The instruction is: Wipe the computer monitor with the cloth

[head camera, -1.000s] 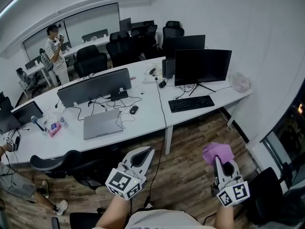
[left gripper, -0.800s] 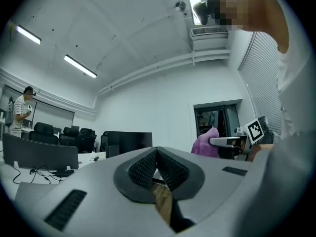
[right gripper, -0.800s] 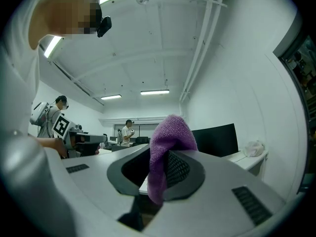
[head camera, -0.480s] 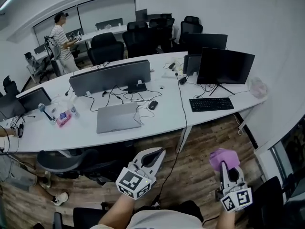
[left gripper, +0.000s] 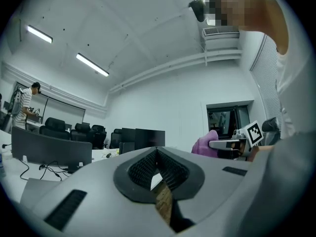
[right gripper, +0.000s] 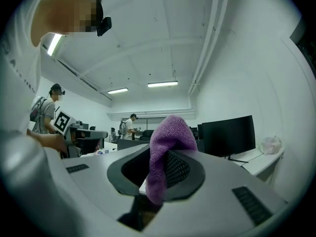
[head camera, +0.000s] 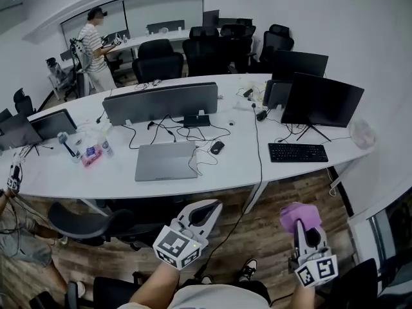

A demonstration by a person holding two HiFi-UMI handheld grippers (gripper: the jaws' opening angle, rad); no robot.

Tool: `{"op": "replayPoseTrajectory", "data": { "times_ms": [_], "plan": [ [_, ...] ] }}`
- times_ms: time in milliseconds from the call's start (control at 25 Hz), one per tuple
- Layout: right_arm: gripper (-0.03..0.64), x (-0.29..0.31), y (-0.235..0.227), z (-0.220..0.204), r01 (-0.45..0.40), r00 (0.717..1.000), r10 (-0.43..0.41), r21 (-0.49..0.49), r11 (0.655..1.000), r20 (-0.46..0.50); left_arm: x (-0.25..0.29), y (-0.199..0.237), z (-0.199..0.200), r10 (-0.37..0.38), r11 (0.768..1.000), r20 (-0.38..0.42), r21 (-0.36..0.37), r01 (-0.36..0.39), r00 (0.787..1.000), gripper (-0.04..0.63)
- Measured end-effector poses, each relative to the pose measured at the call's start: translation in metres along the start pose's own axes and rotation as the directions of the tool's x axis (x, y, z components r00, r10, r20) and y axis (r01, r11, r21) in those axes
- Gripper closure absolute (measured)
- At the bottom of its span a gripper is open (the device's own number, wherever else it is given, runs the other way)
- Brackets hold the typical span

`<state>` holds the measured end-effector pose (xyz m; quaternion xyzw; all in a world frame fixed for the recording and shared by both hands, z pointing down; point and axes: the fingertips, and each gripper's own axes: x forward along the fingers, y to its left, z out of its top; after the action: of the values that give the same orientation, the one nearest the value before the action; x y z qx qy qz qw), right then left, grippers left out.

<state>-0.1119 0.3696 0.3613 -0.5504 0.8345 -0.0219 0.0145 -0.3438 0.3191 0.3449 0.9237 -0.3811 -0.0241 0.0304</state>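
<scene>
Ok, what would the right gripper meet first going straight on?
Likely the front edge of the white desk by the keyboard, depth unclear; nothing shows in between. The right gripper, shut on the purple cloth, points just left of the monitor.

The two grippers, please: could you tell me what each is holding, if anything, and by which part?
The right gripper is shut on the purple cloth, pinching a bunched fold; the rest bulges above. The left gripper holds nothing.
</scene>
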Motion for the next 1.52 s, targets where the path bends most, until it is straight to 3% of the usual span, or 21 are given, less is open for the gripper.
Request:
{"op": "replayPoseTrajectory", "data": {
  "times_ms": [400,960,1240,1520],
  "plan": [
    [0.552,0.036,-0.112,0.001,0.008,0.999,-0.01,0.052,0.999,0.03,0.114,-0.006,0.006,-0.001,0.999,-0.033,0.054,0.003,0.999,0.586],
    [0.552,0.073,-0.245,-0.021,-0.075,0.997,0.072,0.145,0.987,0.022,0.235,-0.026,-0.004,0.1,0.994,-0.073,0.048,-0.097,0.992,0.586],
    [0.552,0.091,-0.274,-0.038,-0.069,0.998,0.069,0.177,0.982,0.009,0.28,-0.024,-0.009,0.076,0.995,-0.084,0.067,-0.071,0.994,0.586],
    [0.552,0.125,-0.29,-0.034,-0.059,0.998,0.062,0.128,0.99,-0.016,0.314,0.006,-0.017,0.057,0.998,-0.052,0.032,-0.055,0.997,0.586]
  ]
}}
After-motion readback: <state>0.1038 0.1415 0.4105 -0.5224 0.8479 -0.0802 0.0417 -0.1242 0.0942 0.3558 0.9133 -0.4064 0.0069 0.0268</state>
